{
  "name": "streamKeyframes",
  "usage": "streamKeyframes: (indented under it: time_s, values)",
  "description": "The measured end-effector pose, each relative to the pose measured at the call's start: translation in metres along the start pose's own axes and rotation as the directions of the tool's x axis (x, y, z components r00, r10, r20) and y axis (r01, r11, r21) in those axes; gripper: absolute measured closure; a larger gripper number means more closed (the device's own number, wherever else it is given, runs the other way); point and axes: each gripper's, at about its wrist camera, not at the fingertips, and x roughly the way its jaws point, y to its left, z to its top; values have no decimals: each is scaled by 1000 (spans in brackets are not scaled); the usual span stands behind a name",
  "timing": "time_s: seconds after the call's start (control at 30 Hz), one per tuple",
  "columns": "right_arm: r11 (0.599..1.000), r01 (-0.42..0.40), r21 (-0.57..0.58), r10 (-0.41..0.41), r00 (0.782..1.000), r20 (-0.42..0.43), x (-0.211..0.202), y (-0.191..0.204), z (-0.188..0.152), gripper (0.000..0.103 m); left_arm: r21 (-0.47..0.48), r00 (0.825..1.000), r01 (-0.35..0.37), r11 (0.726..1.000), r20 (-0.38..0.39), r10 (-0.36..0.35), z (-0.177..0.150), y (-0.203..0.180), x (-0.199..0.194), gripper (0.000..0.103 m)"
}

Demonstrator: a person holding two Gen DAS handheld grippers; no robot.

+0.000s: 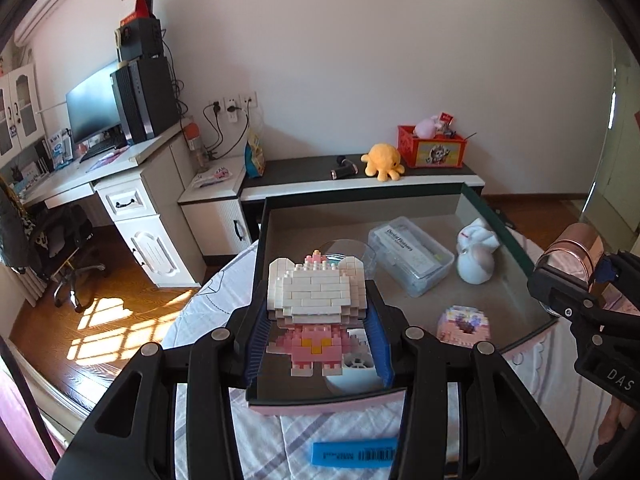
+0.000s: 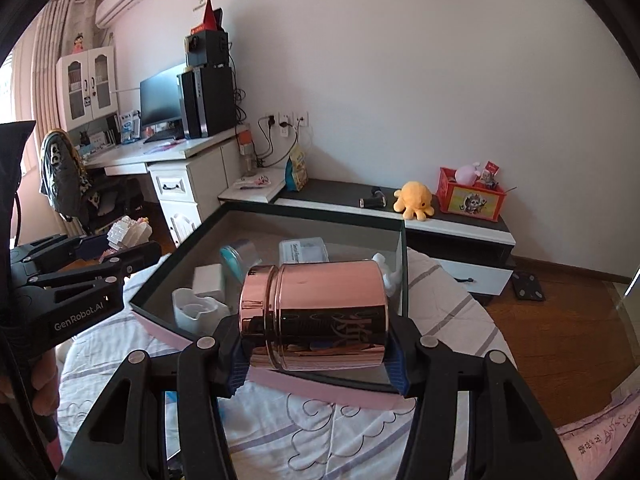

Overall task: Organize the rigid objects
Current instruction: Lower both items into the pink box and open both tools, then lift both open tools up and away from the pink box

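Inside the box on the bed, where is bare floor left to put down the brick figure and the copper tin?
Bare floor of the box lies along its far wall, behind the clear plastic case, and in the far left corner. The near half is crowded: white cup, pink brick model, white figurine.

Open box (image 1: pixel 496 216) is set on the bed (image 1: pixel 208 304). Brick figure (image 1: pixel 318 304) is held over the box's near-left corner, canister (image 2: pixel 316 316) over its near-right edge. Inside: clear case (image 1: pixel 412 256) far centre, white figurine (image 1: pixel 476 256) right of it, small brick model (image 1: pixel 464 326) near right. Low cabinet (image 1: pixel 360 184) stands beyond the box, desk (image 1: pixel 100 176) far left.
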Motion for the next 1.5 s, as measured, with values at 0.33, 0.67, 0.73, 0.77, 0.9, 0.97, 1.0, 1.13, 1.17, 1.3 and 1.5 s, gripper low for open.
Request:
streamKeyframes:
  time_s: [0.33,0.67,0.73,0.77,0.9,0.97,1.0,1.13,1.17,1.3,1.5]
  values:
    - [999,24,-29,-28,992,-119,75,-4,-6,47,30,996,-6,1000,-86,8,-5,-10,59,58]
    - [1000,21,10,-21,999,-49,38,2,-4,22,37,999,-26,999,42,24,-8,-9,3,10]
    - [1000,22,8,-22,1000,-7,15,9,-3,21,30,995,-43,999,91,40,-11,-8,-25,0]
    - [1000,23,10,-23,1000,14,1,12,-2,20,21,992,-54,998,118,52,-14,-7,-41,0]
    - [1000,17,7,-18,994,107,-61,30,-6,9,-10,973,-80,997,215,81,-27,-4,-106,0]
    - [1000,12,5,-12,988,156,-93,41,-12,9,-24,961,-91,996,262,94,-38,-2,-141,0]
    - [1000,19,3,-19,985,172,-108,47,-15,9,-30,955,-89,996,283,93,-44,-1,-158,0]
    - [999,39,-2,-37,966,257,-165,67,-32,9,-62,924,-91,994,366,107,-69,-1,-221,0]
    - [999,43,-1,-41,961,273,-178,71,-35,9,-69,915,-93,993,386,112,-76,-2,-234,0]
    - [999,54,-2,-50,942,331,-223,86,-53,9,-92,903,-69,993,417,101,-99,0,-278,0]
    - [998,61,10,-60,919,389,-273,102,-75,9,-114,863,-91,989,486,136,-128,-4,-333,0]
